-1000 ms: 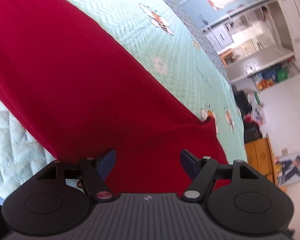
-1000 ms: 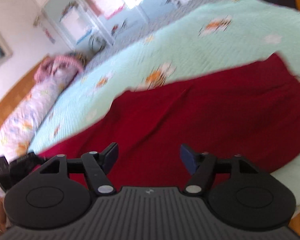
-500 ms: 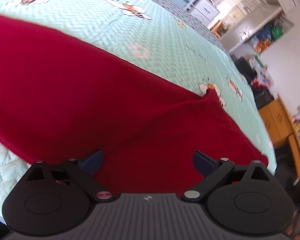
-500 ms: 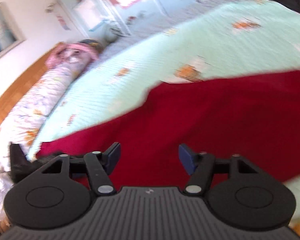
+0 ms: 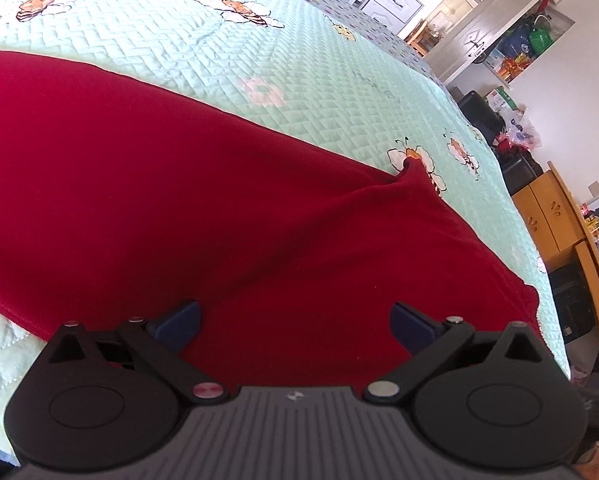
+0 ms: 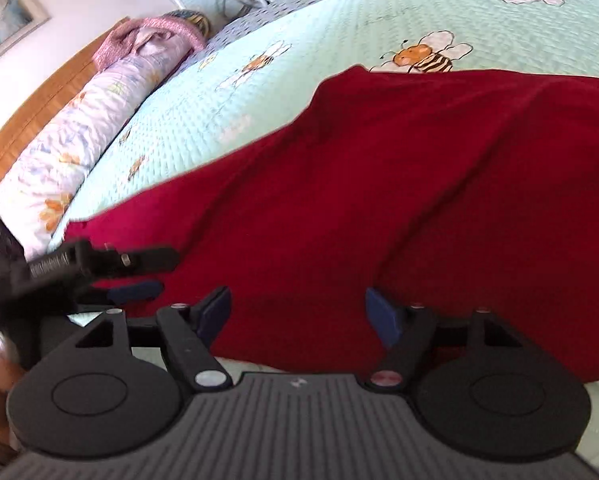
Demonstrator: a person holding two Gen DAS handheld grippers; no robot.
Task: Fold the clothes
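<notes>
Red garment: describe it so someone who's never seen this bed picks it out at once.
Start from the bed, covered by a pale green quilt printed with cartoon bees and flowers. Spread flat across its near side, just ahead of both open tongs, lies the red garment. It is the only plain, deep red thing there, with no print, unlike the patterned quilt and the floral bolster by the headboard.

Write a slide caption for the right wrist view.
Open right hand-held gripper poised over a red garment spread on a bee-print quilt.
</notes>
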